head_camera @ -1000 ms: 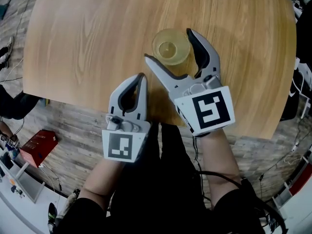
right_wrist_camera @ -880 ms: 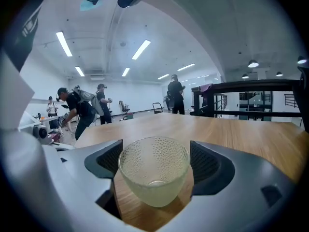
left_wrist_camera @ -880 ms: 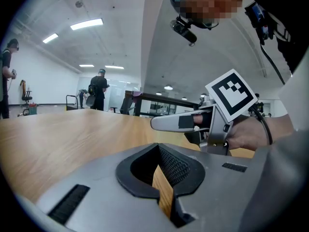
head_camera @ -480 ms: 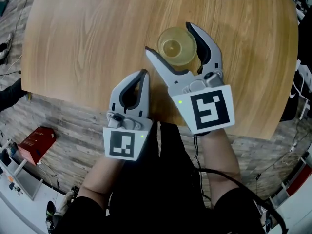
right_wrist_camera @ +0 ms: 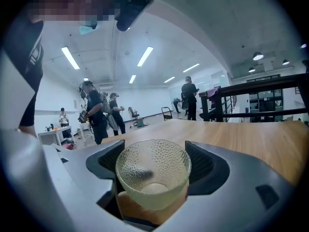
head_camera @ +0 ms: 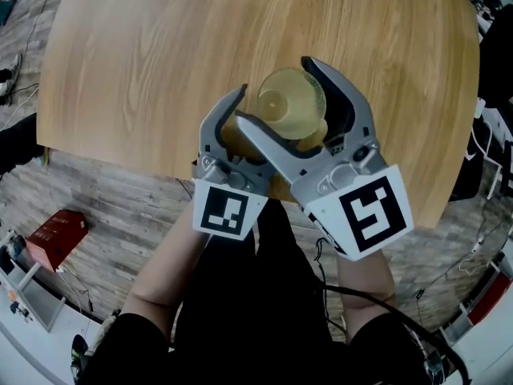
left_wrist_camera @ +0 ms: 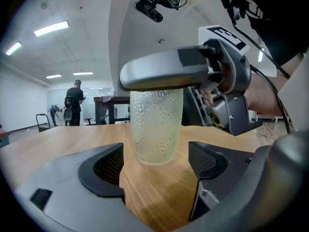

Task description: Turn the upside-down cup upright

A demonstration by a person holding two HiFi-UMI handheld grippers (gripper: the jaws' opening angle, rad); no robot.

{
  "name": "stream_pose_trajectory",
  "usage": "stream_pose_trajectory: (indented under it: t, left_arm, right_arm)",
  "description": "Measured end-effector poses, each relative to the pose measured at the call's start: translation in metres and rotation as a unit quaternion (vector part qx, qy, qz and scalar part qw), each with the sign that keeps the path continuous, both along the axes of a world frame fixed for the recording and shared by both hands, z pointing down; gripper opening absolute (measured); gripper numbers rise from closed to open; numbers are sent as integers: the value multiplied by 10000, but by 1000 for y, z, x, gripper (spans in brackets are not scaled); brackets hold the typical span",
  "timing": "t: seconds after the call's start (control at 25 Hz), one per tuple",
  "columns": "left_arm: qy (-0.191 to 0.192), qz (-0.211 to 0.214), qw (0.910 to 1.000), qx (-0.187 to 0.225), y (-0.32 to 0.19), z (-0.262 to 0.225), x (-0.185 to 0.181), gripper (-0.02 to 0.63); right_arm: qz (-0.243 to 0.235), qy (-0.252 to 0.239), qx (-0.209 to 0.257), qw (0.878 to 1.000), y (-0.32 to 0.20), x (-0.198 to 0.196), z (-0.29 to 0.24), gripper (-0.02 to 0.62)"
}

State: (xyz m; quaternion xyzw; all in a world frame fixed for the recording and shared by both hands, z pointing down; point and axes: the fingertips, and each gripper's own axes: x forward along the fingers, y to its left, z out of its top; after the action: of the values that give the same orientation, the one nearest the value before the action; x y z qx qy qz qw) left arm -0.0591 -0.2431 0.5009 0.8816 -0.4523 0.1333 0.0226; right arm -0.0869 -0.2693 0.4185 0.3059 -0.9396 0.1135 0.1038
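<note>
From the head view, we see the right gripper clamped on the cup over the wooden table, with the left gripper close beside it. In the left gripper view, our jaws are opening, and the cup stands between them untouched. In the right gripper view, both pads press the cup, its mouth facing us.

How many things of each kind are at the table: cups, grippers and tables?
cup: 1, clear and dimpled
grippers: 2; the right gripper is shut on the cup, and the left gripper has its jaws opening, the cup between them with the pads off it
table: 1, wooden
Total: 4
</note>
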Motion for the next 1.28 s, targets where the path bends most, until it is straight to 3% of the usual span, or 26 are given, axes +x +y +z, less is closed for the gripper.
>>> stream_pose_trajectory:
  t: [0.32,0.44,0.56,0.88,1.08,1.28]
  left_arm:
    - [58,172,9997,153,-4,-3,15,407]
    - [17,184,9996,206,-3,-5,18,324]
    - [15,218,9994,250,-4,-8,20,321]
    - [-81,130,9995,275,-6,-11,20,319]
    - [-201,78,9996,169,-2,-7,17,318]
    - [-212,78,9996,190,8,-7,16,316]
  right_arm:
    - [-204,-225,-346,9989,15,9,2,365]
    - [-187,-282,-396,9986,15,12,1,365]
    - [-134,-419,-378,9983,10,17,-2,366]
    - [195,-738,-317,9966,-2,31,-9,367]
    - [550,-486,4,9973,-12,44,-10,365]
    - [1029,-363,-3,9940,-29,64,1,365]
